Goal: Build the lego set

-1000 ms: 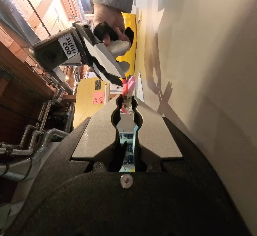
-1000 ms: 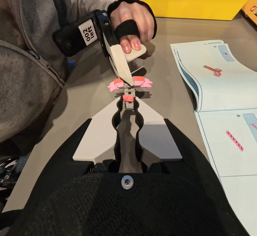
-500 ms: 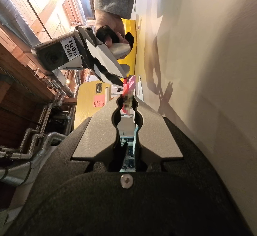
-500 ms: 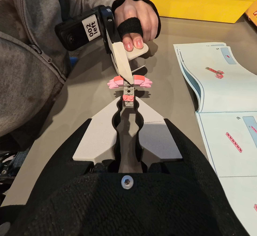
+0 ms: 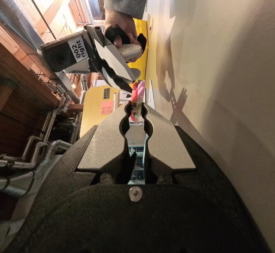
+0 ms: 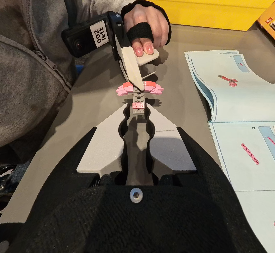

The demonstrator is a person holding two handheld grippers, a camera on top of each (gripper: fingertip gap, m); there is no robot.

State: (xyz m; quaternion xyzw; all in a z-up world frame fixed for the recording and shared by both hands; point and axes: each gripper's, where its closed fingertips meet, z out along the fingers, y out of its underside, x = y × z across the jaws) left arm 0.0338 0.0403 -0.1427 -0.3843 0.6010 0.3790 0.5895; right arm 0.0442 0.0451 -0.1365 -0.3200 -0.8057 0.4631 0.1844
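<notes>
A small lego model (image 6: 138, 98) is held above the grey table (image 6: 178, 44): a grey plate with a coral brick on top and pink and coral petal pieces at its far end. My right gripper (image 6: 138, 111) is shut on the near end of the grey plate. My left gripper (image 6: 140, 88) comes down from above and is shut on the petal end. In the left wrist view the left gripper (image 5: 135, 107) pinches the model (image 5: 137, 95) edge-on, and the right gripper (image 5: 131, 86) holds it from the far side.
An open light-blue instruction booklet (image 6: 238, 111) lies on the table to the right. A yellow box (image 6: 208, 0) stands at the back, with an orange box (image 6: 267, 22) at the far right. The person's grey sleeve and body (image 6: 29, 67) fill the left side. The grippers are tip to tip, or close to it.
Both grippers keep their hold on the model. The pair has drifted slightly left over the table, and the left gripper has tilted a little.
</notes>
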